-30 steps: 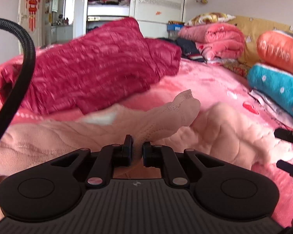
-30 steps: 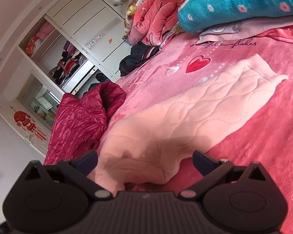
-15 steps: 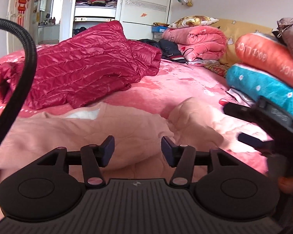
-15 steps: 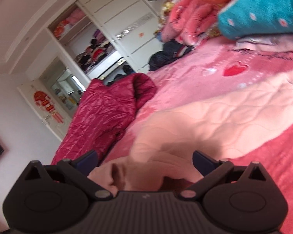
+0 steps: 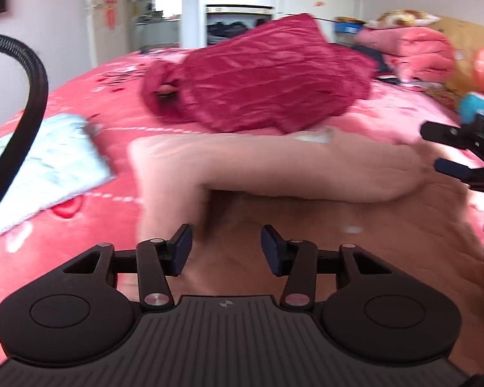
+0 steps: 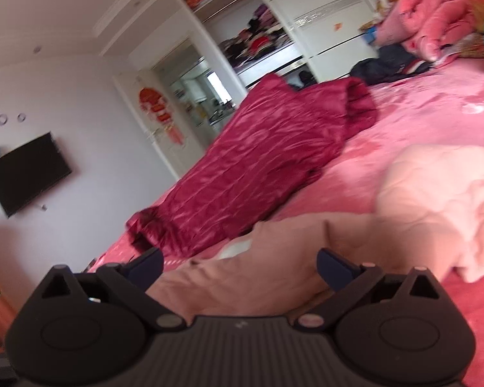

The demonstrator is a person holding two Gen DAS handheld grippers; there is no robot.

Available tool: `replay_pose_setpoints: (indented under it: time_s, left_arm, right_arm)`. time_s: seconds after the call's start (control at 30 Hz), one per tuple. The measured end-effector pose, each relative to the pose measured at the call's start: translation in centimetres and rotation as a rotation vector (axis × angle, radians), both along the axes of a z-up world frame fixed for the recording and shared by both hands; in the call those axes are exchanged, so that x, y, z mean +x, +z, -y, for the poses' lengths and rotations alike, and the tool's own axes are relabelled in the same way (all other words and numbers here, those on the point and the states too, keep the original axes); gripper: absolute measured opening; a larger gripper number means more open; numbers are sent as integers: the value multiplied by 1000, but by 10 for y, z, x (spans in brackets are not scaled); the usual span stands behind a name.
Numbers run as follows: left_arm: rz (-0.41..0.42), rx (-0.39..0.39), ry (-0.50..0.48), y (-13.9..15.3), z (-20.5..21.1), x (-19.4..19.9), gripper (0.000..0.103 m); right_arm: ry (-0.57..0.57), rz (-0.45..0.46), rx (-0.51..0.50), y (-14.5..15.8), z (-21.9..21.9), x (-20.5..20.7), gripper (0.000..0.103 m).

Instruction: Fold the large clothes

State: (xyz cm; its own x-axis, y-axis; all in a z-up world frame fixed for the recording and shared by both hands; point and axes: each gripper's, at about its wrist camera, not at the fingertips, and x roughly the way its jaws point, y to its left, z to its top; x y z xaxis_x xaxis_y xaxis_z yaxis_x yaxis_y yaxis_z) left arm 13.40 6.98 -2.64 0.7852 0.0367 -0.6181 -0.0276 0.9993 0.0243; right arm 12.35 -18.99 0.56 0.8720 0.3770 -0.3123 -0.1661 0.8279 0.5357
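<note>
Left tool [image 5: 225,250]: jaws apart, closing, nothing pinched. Right tool [image 6: 240,266]: jaws wide apart, empty. Quilted peach garment [image 5: 306,174], soft and folded over, lies just ahead of both on fleecy pink bed [image 5: 106,74]; glossy crimson puffer jacket [image 5: 267,77] beyond.

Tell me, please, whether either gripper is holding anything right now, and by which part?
Nothing is held. The left gripper is closing with no cloth pinched, and the right gripper is open above the peach garment.

Bare pink bed [image 5: 90,103] lies open at upper left in the left wrist view; the crimson jacket [image 5: 261,74] fills centre top, a pale cloth [image 5: 45,164] lies at left.
</note>
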Motion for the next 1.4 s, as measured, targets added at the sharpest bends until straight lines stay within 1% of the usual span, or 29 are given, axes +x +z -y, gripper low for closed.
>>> replay_pose_setpoints:
  time_s: [0.1,0.17,0.2,0.23,0.27,0.3,0.4,0.43,0.57,0.67,0.73,0.8,0.87,0.97,1.07,1.1,1.17,1.23,1.3,1.4]
  left_arm:
    - [-11,61,70,-2,-4,11,55]
    - [-25,100,124,-5,-8,19,58]
    - [-30,108,138,-6,-11,22,62]
    - [-35,113,144,-8,-13,26,63]
    - [-40,126,157,-10,-21,17,63]
    - [-47,137,167,-12,-23,19,63]
    - [-72,141,187,-15,-35,22,64]
    - [-78,143,198,-17,-39,22,68]
    - [-98,114,221,-22,-55,18,74]
    - [-87,130,208,-27,-55,18,76]
    - [-77,134,210,-32,-56,16,81]
    - [-73,126,220,-36,-58,14,85]
    - [-72,123,222,-36,-59,12,86]
    - [-69,108,217,-29,-60,12,86]
    - [-55,111,202,-16,-54,4,85]
    - [-46,114,196,-11,-50,0,82]
    - [-28,113,184,1,-42,-11,82]
    - [-8,93,167,12,-34,-20,83]
    - [7,86,139,22,-22,-29,84]
    - [18,69,82,34,3,-41,88]
  right_arm:
    - [19,-40,-21,-11,-11,17,99]
    - [13,-76,-38,-19,-14,25,99]
    - [14,-89,-41,-23,-14,29,99]
    - [15,-99,-45,-26,-15,32,99]
    - [16,-112,-50,-29,-15,35,99]
    - [15,-126,-57,-31,-15,37,99]
    - [4,-167,-83,-39,-18,41,99]
    - [1,-173,-87,-41,-19,43,99]
    - [-1,-197,-110,-46,-22,45,99]
    - [2,-207,-160,-49,-28,46,99]
    - [1,-207,-191,-51,-32,46,99]
    - [0,-205,-216,-53,-35,46,99]
    - [0,-202,-231,-53,-37,45,99]
    - [0,-188,-214,-51,-35,43,100]
    - [-10,-169,-183,-40,-31,37,100]
    - [-15,-155,-170,-35,-29,33,100]
    - [-12,-114,-155,-22,-25,22,100]
    - [-20,-56,-189,-8,-23,8,100]
    - [-56,-7,-233,5,-18,-7,100]
    - [-143,31,-254,18,3,-29,100]
